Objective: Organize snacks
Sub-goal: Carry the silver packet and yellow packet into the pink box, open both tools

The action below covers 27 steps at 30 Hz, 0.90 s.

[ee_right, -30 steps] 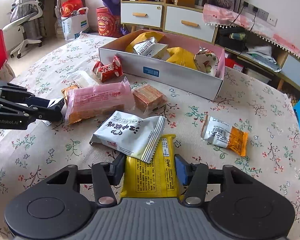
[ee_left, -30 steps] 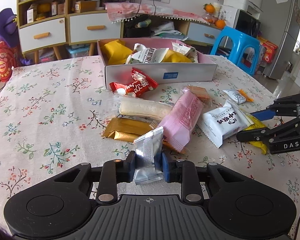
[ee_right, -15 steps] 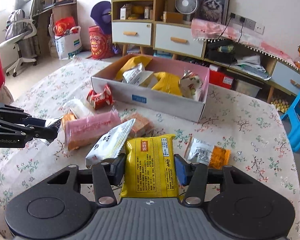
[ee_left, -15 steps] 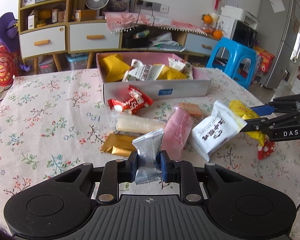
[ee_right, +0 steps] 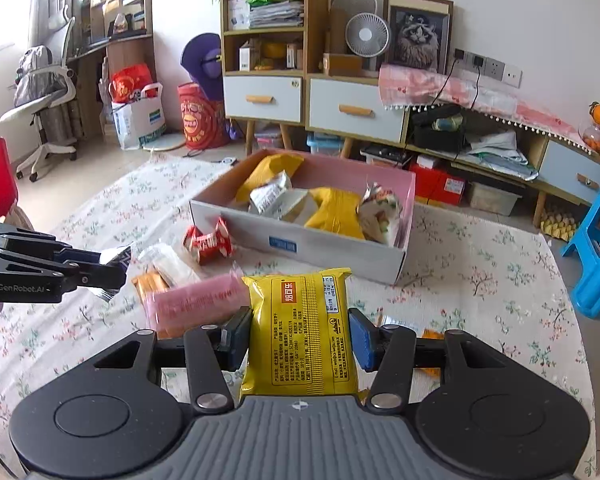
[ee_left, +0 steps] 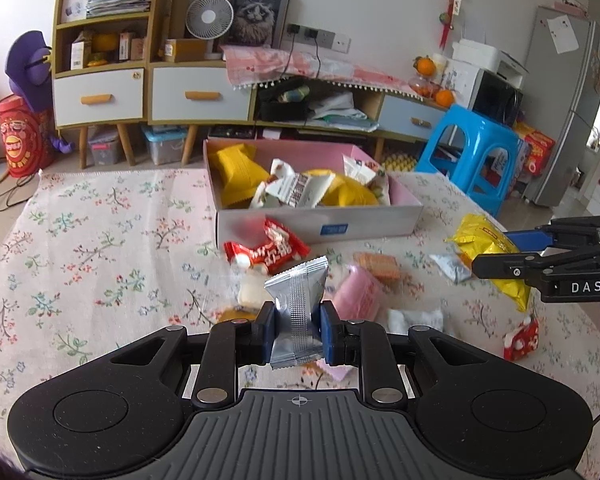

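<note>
Silver pack (ee_left: 298, 312) is clamped in the left gripper (ee_left: 298, 330) and yellow pack (ee_right: 302, 332) in the right gripper (ee_right: 300, 334), both now lifted off the tabletop (ee_left: 100, 248) at lower centre, so delivery to the box (ee_left: 320, 226) above is judged next.

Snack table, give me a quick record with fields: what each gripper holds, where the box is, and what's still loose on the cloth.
left gripper: shut on silver packet, lifted above the cloth
right gripper: shut on yellow packet
box: open, on the table ahead of both grippers, already holding several snacks
loose on tablecloth: red packet, pink packet, brown biscuit pack
</note>
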{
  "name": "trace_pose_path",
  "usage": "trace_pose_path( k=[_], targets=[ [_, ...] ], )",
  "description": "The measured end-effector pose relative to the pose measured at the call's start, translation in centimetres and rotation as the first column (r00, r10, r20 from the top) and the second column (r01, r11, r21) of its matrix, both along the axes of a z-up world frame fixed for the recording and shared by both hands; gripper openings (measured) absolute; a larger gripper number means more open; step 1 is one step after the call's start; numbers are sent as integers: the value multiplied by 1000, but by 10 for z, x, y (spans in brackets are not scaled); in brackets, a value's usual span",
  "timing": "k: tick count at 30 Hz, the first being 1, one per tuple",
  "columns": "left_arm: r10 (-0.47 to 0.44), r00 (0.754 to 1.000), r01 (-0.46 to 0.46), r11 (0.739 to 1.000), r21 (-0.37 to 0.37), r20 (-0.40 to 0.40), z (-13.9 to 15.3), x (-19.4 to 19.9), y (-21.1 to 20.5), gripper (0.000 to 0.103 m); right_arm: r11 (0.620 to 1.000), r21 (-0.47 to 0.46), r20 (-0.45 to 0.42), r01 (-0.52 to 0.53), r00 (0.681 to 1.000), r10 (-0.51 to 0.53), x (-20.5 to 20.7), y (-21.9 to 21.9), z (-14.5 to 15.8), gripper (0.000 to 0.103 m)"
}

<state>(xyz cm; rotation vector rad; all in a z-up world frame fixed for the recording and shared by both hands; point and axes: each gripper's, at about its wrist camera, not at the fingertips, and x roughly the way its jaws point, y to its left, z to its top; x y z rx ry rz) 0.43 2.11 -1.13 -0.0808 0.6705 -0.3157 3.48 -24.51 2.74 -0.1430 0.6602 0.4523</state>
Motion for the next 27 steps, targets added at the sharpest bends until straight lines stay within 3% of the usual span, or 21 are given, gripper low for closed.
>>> trace_pose_path(
  k=[18,22,27],
  targets=[
    [75,997,-74,997,-30,26,29,39,-15,20,999,30,51,18,999,-19,27,16,23,39],
    [91,995,-90,994,-57,27,35,53,-20,20,998,38,52,40,998,-42,41,19,26,39],
    [100,994,-98,994,-38,38,37,75,-27,20,993,75,31,90,995,-93,58,19,29,39]
  ],
)
